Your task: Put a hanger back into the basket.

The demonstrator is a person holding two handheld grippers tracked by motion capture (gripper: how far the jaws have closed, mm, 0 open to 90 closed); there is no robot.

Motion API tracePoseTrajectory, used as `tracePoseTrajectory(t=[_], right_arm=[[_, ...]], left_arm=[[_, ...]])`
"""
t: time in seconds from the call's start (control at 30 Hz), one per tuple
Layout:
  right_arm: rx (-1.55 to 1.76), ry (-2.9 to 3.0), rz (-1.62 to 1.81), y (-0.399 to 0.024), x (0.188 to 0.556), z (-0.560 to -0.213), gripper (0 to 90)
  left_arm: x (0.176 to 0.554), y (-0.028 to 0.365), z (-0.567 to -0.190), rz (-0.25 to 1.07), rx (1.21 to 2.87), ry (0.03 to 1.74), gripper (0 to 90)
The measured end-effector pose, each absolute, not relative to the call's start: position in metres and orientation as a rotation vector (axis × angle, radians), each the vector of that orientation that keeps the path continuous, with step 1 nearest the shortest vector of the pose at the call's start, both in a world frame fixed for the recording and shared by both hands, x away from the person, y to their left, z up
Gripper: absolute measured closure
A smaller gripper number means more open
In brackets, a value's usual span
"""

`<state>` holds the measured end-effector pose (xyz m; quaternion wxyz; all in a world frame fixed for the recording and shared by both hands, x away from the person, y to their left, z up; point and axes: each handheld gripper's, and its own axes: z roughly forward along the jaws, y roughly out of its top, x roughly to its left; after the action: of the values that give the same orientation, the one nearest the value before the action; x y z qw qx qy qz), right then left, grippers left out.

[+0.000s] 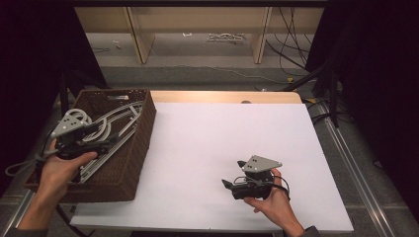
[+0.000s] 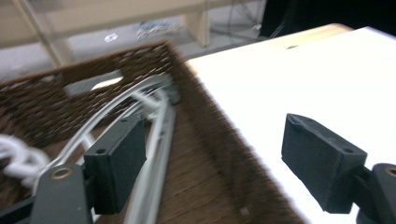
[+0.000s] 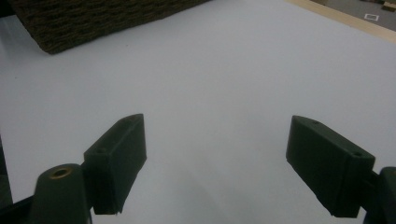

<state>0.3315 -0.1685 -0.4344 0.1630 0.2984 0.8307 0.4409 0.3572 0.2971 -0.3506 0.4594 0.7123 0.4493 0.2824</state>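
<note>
Overall, a white sheet (image 1: 222, 148) covers a pale wooden table (image 1: 222, 96); beyond it lie a grey floor with loose cables (image 1: 291, 44) and wooden shelf legs (image 1: 138, 39), with dark surrounds at both sides.

A brown woven basket (image 1: 141, 143) stands at the table's left edge, holding a white metal rack (image 1: 118, 121) and a coiled white cord (image 1: 99, 131). The left gripper (image 1: 111, 140) hangs over the basket, jaws spread wide with nothing between them. The left gripper view, blurred, adds the basket's handle slot (image 2: 93, 84) and wooden floor (image 2: 196, 177).

The right gripper (image 1: 228, 183) sits low over the sheet near the front edge, well apart from the basket, jaws wide and empty. The right gripper view shows the basket's outer wall (image 3: 93, 23) ahead across bare sheet.
</note>
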Motion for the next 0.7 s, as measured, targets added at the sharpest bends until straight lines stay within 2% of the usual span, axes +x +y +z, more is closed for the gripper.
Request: tracePoseTrajectory(t=[0.23, 0.4, 0.7], right_arm=[[0.853, 2.345, 1.279, -0.167, 0.330, -0.434, 21.1], [0.850, 2.338, 1.287, -0.166, 0.330, -0.435, 21.1], [0.856, 2.342, 1.298, -0.166, 0.330, -0.435, 21.1]], left_arm=[[0.338, 0.262, -0.361, 0.664, 1.746, 0.989, 21.5], [0.328, 0.235, -0.373, 0.620, 1.808, 0.900, 21.1], [0.315, 0.219, -0.379, 0.599, 1.805, 0.878, 21.2]])
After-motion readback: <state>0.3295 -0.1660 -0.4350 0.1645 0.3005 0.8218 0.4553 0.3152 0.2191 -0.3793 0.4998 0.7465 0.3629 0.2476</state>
